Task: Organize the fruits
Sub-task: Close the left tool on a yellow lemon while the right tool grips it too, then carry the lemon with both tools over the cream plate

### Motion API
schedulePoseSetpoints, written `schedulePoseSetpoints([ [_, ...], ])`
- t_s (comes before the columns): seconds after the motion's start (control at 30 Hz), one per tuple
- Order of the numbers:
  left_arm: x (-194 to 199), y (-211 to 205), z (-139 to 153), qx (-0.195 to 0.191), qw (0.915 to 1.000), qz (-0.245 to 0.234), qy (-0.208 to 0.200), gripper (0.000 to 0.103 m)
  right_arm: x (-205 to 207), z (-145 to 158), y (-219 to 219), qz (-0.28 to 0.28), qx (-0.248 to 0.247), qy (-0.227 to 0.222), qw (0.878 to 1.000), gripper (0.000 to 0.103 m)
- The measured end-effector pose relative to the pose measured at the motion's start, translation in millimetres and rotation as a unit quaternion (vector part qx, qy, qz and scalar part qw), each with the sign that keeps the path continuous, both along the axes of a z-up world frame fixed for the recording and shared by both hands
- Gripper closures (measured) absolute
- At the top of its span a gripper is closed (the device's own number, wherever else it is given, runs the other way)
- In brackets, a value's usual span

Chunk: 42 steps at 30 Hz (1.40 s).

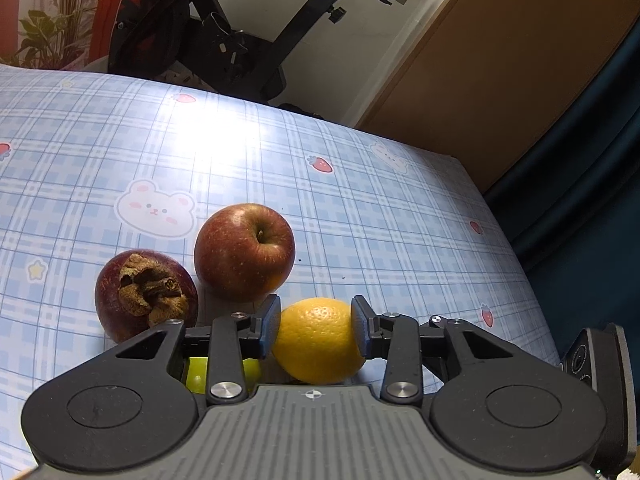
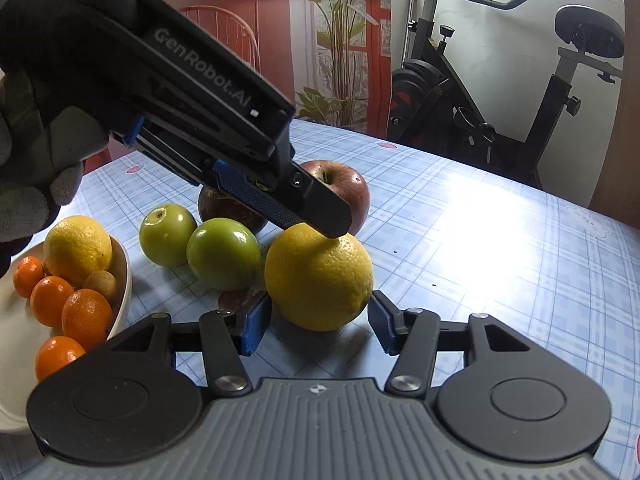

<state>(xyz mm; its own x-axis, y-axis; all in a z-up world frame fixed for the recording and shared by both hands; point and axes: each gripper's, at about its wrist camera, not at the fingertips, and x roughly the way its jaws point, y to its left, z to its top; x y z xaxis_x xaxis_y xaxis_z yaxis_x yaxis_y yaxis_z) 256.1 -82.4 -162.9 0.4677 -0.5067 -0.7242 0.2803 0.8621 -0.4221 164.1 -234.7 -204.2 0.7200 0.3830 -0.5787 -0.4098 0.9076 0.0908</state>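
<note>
Reading "GenRobot.AI" on left tongs (image 2: 316, 216), perhaps touching lemon (image 2: 318, 276)

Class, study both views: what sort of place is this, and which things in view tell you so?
Most likely a room in a home. An exercise bike stands behind a table with a cartoon-print plaid tablecloth, a potted plant is by the wall, and fruit sits in a white bowl.

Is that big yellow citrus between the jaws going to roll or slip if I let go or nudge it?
The yellow citrus looks nearly round and sits on a smooth, glossy tablecloth, so a nudge would probably roll it. Its dimpled rind should give the pads decent friction. It appears firm and fairly heavy for its size, so a squeeze is unlikely to deform it.
</note>
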Motion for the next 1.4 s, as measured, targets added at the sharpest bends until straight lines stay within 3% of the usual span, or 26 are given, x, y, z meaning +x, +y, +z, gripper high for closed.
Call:
schedulePoseSetpoints([
  [0.33, -5.5, -10.9, -8.0, -0.012, 0.9997, -0.016, 0.015, 0.052, -13.5, 0.6, -10.5, -0.015, 0.012, 0.008, 1.000, 0.047],
  [0.67, -13.8, -20.0, -9.4, -0.002, 0.9999, -0.015, -0.001, 0.052, -28.2, 3.5, -19.0, -0.033, 0.028, 0.004, 0.999, 0.046],
  [0.87, -21.6, -35.9, -2.9, 0.033, 0.9988, -0.030, -0.021, 0.053, -25.2, 3.5, -16.8, -0.037, 0.024, 0.005, 0.999, 0.046],
  [1.17, -37.3, -27.5, 5.1, 0.030, 0.9989, -0.031, -0.014, 0.056, -42.1, 7.2, -12.0, -0.030, 0.028, -0.004, 0.999, 0.047],
  [1.4, -61.6, -12.6, 24.4, 0.022, 0.9991, -0.029, -0.021, 0.056, -61.9, 27.1, -1.6, -0.026, 0.029, -0.012, 0.999, 0.047],
])
